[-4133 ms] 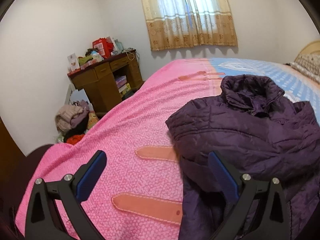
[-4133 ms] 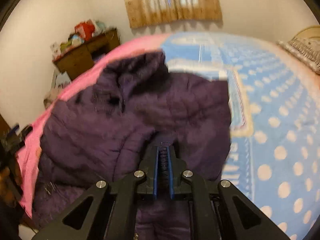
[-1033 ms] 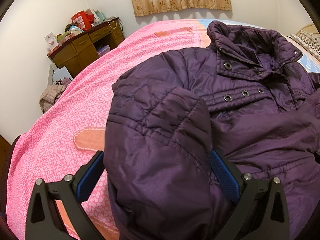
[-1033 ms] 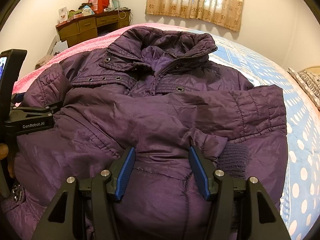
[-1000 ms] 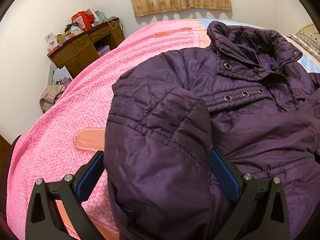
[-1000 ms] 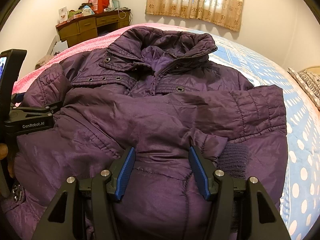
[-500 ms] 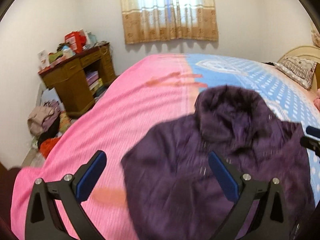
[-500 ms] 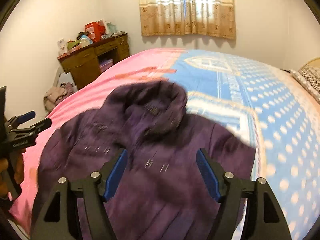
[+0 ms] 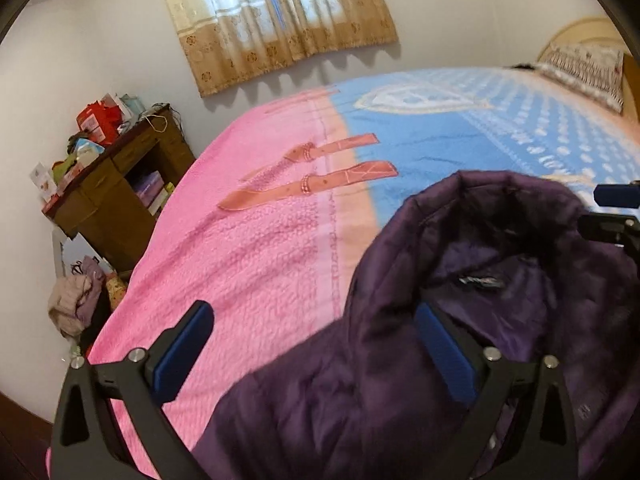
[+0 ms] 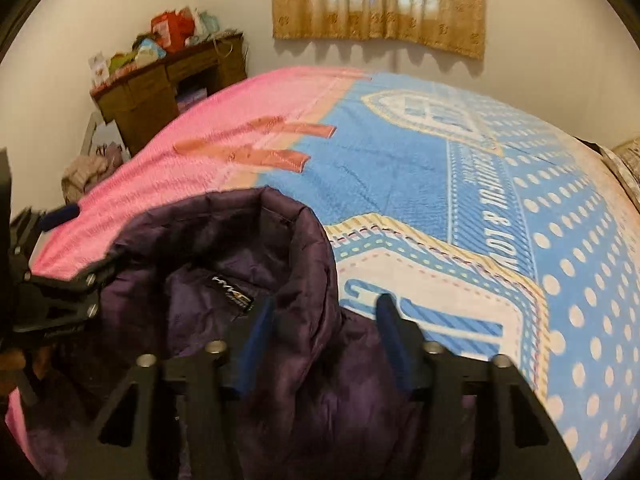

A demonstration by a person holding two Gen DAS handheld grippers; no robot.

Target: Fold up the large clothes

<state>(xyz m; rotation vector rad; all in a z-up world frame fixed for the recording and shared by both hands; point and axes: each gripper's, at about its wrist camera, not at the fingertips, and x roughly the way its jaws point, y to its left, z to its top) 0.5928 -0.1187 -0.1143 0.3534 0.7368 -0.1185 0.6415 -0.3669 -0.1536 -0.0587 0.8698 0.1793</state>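
Observation:
A dark purple quilted jacket (image 9: 400,380) lies on the bed, its raised collar (image 9: 492,200) facing the cameras with the neck label showing. My left gripper (image 9: 316,348) is open, its fingers astride the jacket's left shoulder. My right gripper (image 10: 324,328) is open, its fingers astride the right side of the collar (image 10: 308,264). The jacket (image 10: 332,400) fills the lower left of the right wrist view. The left gripper shows at the left edge of the right wrist view (image 10: 52,300).
The bed has a pink and blue blanket (image 9: 260,248) with polka dots (image 10: 580,280). A cluttered wooden desk (image 9: 116,176) stands by the wall, a heap of clothes (image 9: 76,300) on the floor beside it. Curtained window (image 9: 280,12) behind; pillow (image 9: 580,68) far right.
Both grippers have moved forward to the jacket's collar end. One second ago they hovered over the jacket's front with folded sleeves; now the collar opening and label face them.

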